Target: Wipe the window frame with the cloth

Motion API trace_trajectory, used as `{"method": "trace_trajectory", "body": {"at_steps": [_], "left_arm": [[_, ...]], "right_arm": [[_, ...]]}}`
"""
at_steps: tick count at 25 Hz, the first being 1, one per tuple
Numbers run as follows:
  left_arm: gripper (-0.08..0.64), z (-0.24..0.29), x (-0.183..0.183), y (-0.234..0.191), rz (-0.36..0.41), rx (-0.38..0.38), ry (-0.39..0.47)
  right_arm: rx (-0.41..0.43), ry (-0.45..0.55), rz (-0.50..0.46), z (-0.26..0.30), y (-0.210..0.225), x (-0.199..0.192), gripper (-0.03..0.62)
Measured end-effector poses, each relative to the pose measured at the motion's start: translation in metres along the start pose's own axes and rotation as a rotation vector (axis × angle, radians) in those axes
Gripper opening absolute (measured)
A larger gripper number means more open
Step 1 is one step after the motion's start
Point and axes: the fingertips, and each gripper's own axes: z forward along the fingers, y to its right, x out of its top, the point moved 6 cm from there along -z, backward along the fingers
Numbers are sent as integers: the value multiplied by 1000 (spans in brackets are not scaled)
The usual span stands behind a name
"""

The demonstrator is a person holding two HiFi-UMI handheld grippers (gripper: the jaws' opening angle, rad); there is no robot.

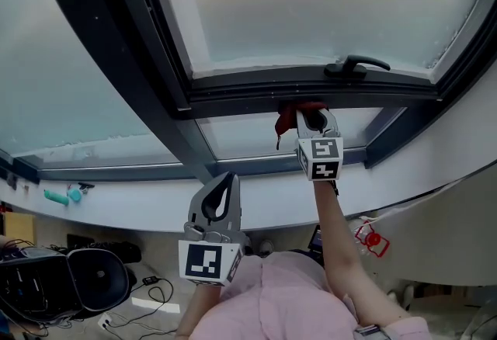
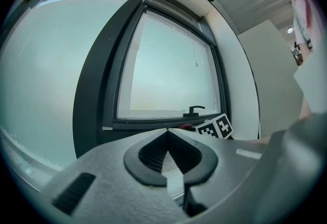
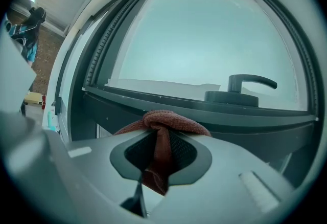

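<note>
A dark window frame [image 1: 256,88] runs across the head view, with a black handle [image 1: 356,65] on its lower rail. My right gripper [image 1: 309,111] is shut on a red cloth [image 1: 289,118] and holds it against the rail, left of the handle. In the right gripper view the cloth [image 3: 162,125] bulges out of the closed jaws, touching the rail [image 3: 204,113] below the handle [image 3: 245,90]. My left gripper [image 1: 222,185] hangs lower, shut and empty, apart from the frame. In the left gripper view its jaws [image 2: 167,132] meet, with the window frame [image 2: 110,90] beyond.
A white sill [image 1: 155,202] runs below the window. A teal object [image 1: 60,195] lies on the sill at far left. Dark bags and cables [image 1: 70,276] sit on the floor at lower left. A red item [image 1: 371,239] hangs at the lower right.
</note>
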Motion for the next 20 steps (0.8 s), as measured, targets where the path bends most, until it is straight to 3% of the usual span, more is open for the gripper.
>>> {"method": "trace_trajectory", "body": {"at_steps": [10, 20], "left_arm": [[-3, 1, 0, 15, 1, 10, 1], [-3, 0, -8, 24, -14, 15, 11]], "right_arm": [[-61, -6, 24, -11, 43, -10, 69], [-43, 5, 3, -12, 50, -12, 71]]}}
